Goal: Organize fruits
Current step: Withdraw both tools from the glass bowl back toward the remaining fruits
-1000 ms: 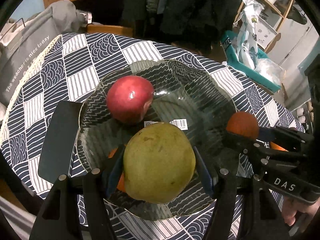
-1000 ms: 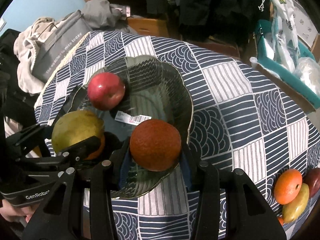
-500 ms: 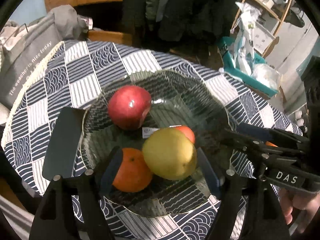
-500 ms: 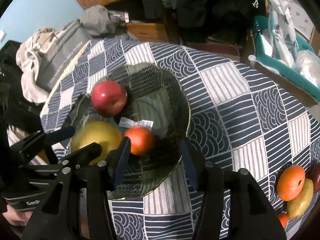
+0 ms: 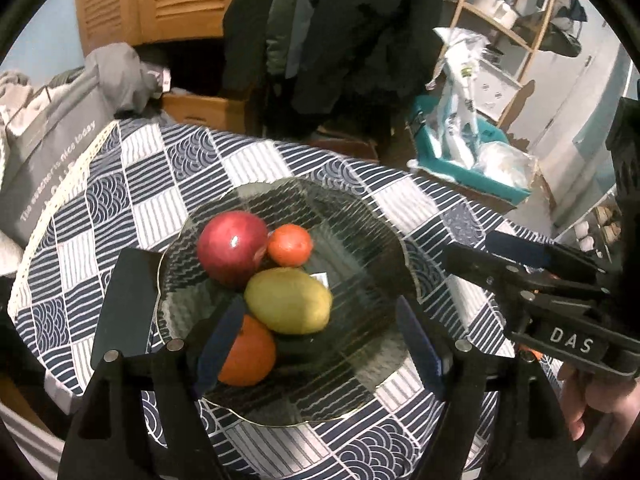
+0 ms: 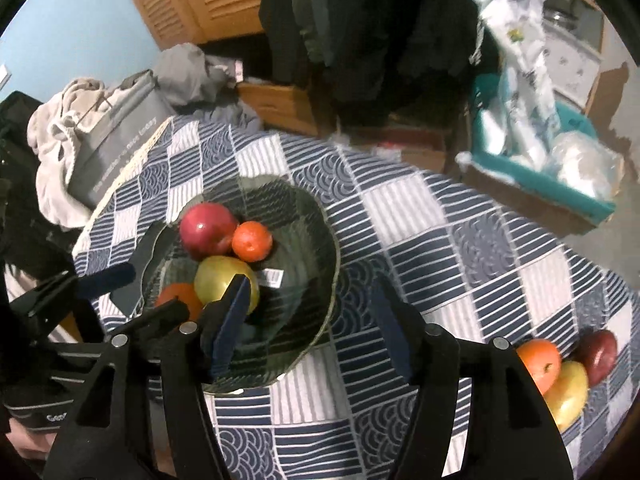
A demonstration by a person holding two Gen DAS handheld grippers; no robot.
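A dark glass plate (image 5: 360, 248) (image 6: 312, 220) on the checked tablecloth holds a red apple (image 5: 232, 252) (image 6: 206, 230), a small orange fruit (image 5: 290, 245) (image 6: 252, 241), a yellow-green mango (image 5: 288, 300) (image 6: 222, 280) and an orange (image 5: 250, 354) (image 6: 176, 298). My left gripper (image 5: 316, 352) is open and empty above the plate's near side. My right gripper (image 6: 312, 332) is open and empty over the plate's right rim; it also shows at the right of the left wrist view (image 5: 516, 256).
More fruit lies at the table's right edge: an orange (image 6: 538, 362), a yellow mango (image 6: 568, 394) and a dark red apple (image 6: 600, 356). A black flat object (image 5: 124, 304) lies left of the plate. A grey bag (image 5: 52, 160) sits far left, a teal bin (image 6: 536, 156) beyond the table.
Both grippers opened and pulled back and up. The mango dropped from the left gripper and the small orange fruit from the right gripper onto the plate.
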